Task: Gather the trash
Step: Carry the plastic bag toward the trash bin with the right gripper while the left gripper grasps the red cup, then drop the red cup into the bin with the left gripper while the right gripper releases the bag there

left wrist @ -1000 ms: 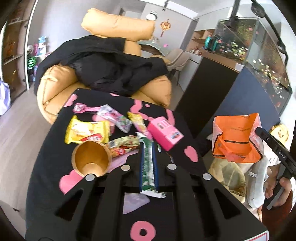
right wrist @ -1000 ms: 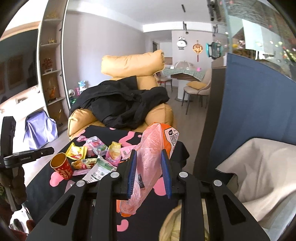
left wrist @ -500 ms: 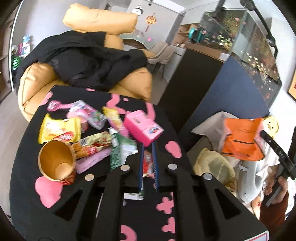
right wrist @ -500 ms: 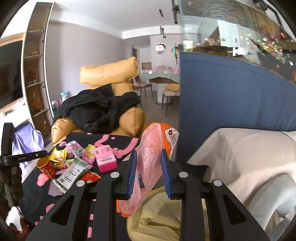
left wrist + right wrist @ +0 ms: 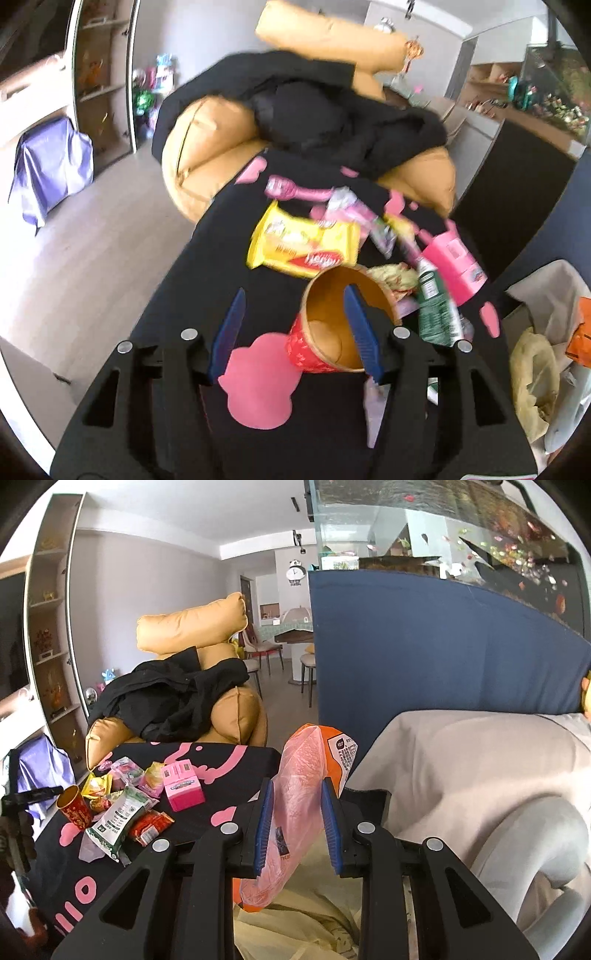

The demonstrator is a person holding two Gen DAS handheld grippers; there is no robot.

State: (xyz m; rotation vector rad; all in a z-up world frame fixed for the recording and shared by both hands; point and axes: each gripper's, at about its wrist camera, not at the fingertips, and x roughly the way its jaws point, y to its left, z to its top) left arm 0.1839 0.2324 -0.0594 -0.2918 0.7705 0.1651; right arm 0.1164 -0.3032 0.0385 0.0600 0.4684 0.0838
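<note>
The left gripper (image 5: 295, 328) hangs over the near part of a black table (image 5: 192, 295) with pink patches, its jaws opening. The right blue finger (image 5: 360, 332) sits inside the mouth of a red paper cup (image 5: 325, 332) and the left one stands clear of it, so nothing is gripped. Just beyond the cup lie a yellow snack bag (image 5: 303, 245), a green wrapper (image 5: 436, 306) and a pink box (image 5: 456, 262) (the view is blurred, so smaller wrappers are hard to tell apart). The right gripper (image 5: 295, 823) is closed part-way on a pink and orange plastic bag (image 5: 299, 794), both pads pressing its sides, and holds it to the right of the table, above a pale yellow bag (image 5: 295, 923). An orange armchair (image 5: 236, 709) with black clothing (image 5: 173, 694) thrown over it stands at the table's far side.
</note>
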